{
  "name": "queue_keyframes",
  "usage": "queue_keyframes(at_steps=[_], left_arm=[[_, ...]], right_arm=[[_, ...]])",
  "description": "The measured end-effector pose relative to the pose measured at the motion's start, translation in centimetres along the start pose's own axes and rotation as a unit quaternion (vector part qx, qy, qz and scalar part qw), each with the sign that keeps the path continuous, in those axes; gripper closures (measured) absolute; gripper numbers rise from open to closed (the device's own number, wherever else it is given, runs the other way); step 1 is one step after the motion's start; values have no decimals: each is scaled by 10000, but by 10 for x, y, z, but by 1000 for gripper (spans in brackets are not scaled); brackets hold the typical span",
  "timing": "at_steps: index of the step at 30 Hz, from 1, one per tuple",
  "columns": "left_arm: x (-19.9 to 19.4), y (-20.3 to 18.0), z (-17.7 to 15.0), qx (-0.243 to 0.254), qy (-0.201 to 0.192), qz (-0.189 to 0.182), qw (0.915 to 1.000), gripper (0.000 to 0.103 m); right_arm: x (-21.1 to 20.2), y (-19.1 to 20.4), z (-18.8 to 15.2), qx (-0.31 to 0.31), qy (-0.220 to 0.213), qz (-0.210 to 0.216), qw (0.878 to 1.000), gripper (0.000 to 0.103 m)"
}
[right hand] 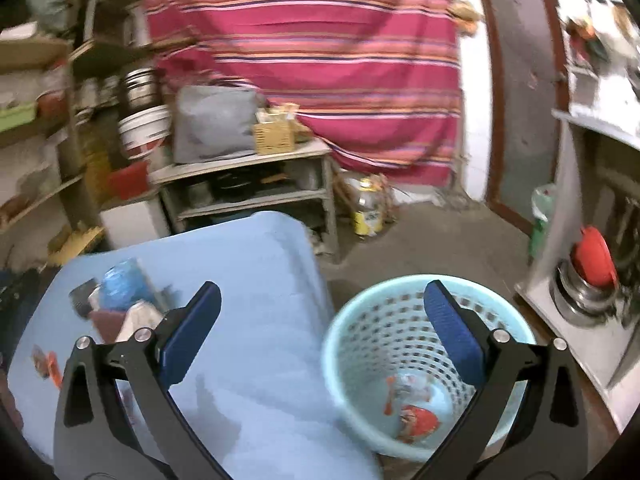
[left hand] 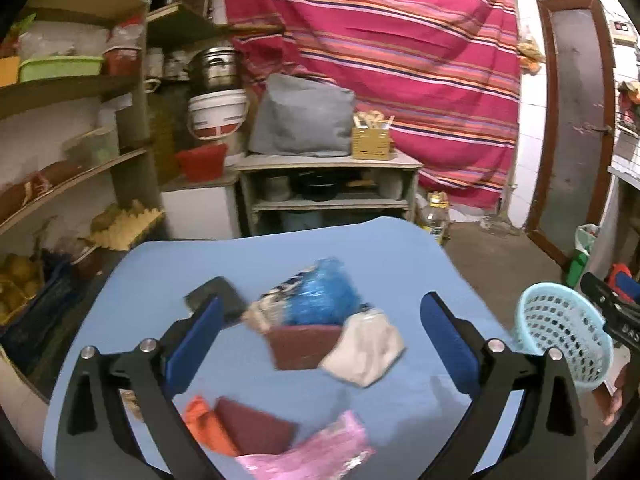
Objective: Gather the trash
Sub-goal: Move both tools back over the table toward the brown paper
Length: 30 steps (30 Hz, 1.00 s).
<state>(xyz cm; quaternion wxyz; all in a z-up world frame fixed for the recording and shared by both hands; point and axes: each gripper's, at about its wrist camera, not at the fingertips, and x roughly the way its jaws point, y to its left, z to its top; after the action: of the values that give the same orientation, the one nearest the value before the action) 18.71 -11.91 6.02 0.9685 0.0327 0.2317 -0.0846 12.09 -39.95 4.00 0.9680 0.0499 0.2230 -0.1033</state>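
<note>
Striped red cloth (left hand: 400, 60) hangs behind a blue tabletop (left hand: 380, 256) strewn with trash: a blue wrapper (left hand: 324, 296), maroon pads (left hand: 302, 344), a whitish crumpled piece (left hand: 364, 354) and a pink wrapper (left hand: 320, 448). Left hand-held gripper (left hand: 320, 344) hovers over them, spread wide and empty. Right hand-held gripper (right hand: 320, 336), equally wide and empty, hangs above the pale-blue basket (right hand: 360, 344) on the floor beside the tabletop, some wrappers (right hand: 416, 404) at its bottom.

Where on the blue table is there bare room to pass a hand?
Free: the table's right half, between the trash pile and the basket, and its far edge. Crowded: the left-centre around the blue bag, maroon pad and pink wrapper.
</note>
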Motion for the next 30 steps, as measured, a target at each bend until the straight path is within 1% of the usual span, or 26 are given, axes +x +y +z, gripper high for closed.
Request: queue_keyframes(at_steps=[4, 7, 10, 15, 17, 22, 24, 26, 28, 30], left_arm=[[-4, 33, -11, -69, 62, 257, 9996, 4], [-2, 63, -23, -151, 220, 385, 9989, 4], [1, 90, -33, -235, 322, 502, 9979, 4], [9, 133, -45, -139, 368, 883, 9953, 4], [12, 146, -48, -187, 368, 979, 9943, 4], [22, 178, -59, -346, 434, 1097, 9924, 4], [28, 188, -61, -415, 532, 1177, 9908, 4], [33, 198, -64, -494, 627, 1180, 9898, 4], [37, 206, -67, -553, 710, 1170, 9890, 4], [40, 212, -70, -591, 806, 1174, 9880, 4]], right_arm=[[-1, 36, -9, -267, 64, 299, 9992, 4], [4, 56, -14, -413, 178, 423, 9981, 4], [7, 69, -17, -474, 209, 476, 9975, 4], [17, 84, -23, -432, 346, 568, 9969, 4], [21, 90, -26, -416, 400, 604, 9965, 4], [36, 106, -30, -570, 434, 502, 9962, 4], [42, 109, -31, -586, 463, 502, 9959, 4], [49, 112, -32, -561, 515, 489, 9959, 4], [53, 114, -34, -486, 553, 557, 9957, 4], [56, 114, -36, -401, 463, 673, 9958, 4]])
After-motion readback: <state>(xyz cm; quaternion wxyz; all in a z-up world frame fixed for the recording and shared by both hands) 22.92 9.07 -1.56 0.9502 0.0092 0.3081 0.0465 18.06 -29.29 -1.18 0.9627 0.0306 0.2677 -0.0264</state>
